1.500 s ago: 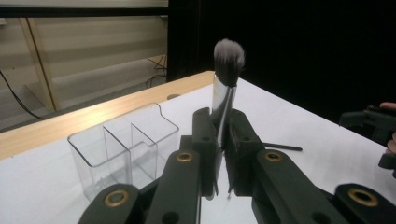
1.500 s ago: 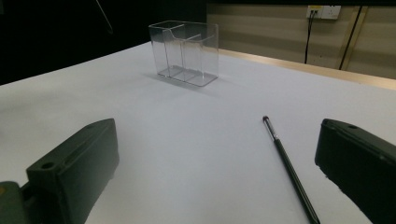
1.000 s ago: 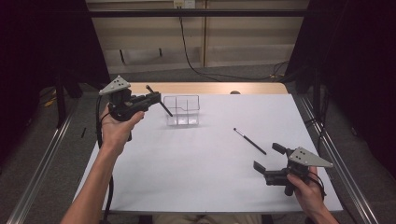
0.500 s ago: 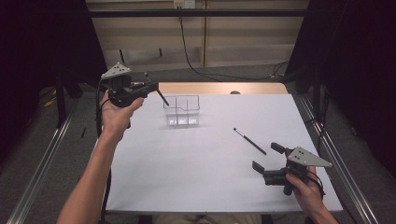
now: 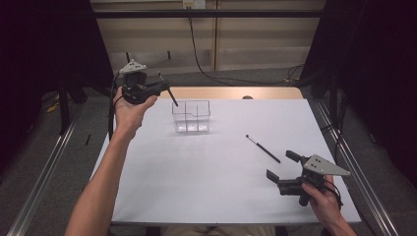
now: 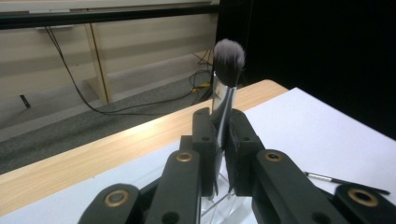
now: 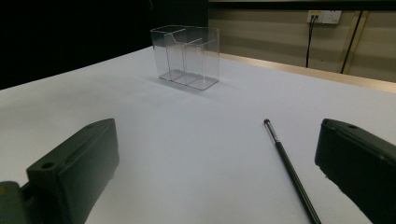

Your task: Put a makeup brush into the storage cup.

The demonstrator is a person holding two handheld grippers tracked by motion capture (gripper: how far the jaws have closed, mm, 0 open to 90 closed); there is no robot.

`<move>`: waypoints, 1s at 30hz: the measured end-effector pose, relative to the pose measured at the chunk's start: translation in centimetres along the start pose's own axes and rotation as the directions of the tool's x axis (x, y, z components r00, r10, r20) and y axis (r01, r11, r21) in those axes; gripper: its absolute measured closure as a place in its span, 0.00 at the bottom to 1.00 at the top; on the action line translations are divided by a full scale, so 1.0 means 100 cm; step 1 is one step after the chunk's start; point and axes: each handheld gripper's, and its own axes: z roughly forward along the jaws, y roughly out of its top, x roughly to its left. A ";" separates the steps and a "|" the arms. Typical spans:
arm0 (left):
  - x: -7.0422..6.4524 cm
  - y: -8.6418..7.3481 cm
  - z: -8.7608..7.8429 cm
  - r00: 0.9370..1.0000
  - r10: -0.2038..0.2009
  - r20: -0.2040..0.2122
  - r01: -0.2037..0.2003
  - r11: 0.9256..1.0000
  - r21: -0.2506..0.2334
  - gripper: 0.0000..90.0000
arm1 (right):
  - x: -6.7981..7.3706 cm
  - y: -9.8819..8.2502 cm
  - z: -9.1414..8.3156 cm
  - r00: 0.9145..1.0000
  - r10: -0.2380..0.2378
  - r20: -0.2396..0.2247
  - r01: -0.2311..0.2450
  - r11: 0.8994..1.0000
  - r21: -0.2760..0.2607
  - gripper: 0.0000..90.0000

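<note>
Left gripper (image 5: 164, 88) is clamped on the makeup brush (image 6: 227, 88), jaws pinching its silver ferrule with the bristle head standing above them in the left gripper view (handle end points down and right toward the organizer in the high view). Compared with 1 s ago, the left hand has carried the brush up and away from the person, toward the far-left corner of the white table (image 5: 206, 196), so it now sits just left of and above the clear organizer (image 5: 191, 117); I judge this a line-up for dropping the brush in, though which of its compartments cannot be told. Right gripper (image 5: 284, 168) rests unchanged at near right, jaws wide apart, empty, facing the thin black brush (image 5: 263, 149) lying flat on the table.
</note>
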 end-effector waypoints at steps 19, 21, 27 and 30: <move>0.009 -0.016 0.024 0.999 -0.028 -0.025 0.029 0.999 0.018 0.93 | 0.000 0.000 -0.001 1.000 0.005 -0.007 -0.005 1.000 0.000 0.00; 0.009 -0.018 0.025 0.999 -0.030 -0.027 0.031 0.999 0.023 0.93 | 0.000 0.000 -0.001 1.000 0.003 -0.006 -0.003 1.000 -0.001 0.00; 0.011 -0.025 0.029 0.999 -0.028 -0.030 0.029 0.999 0.039 0.93 | 0.001 0.000 -0.001 1.000 0.002 -0.008 -0.002 1.000 -0.004 0.00; 0.011 -0.028 0.031 0.999 -0.034 -0.032 0.035 0.998 0.049 0.93 | 0.000 0.000 -0.001 1.000 0.002 -0.008 -0.002 1.000 -0.006 0.00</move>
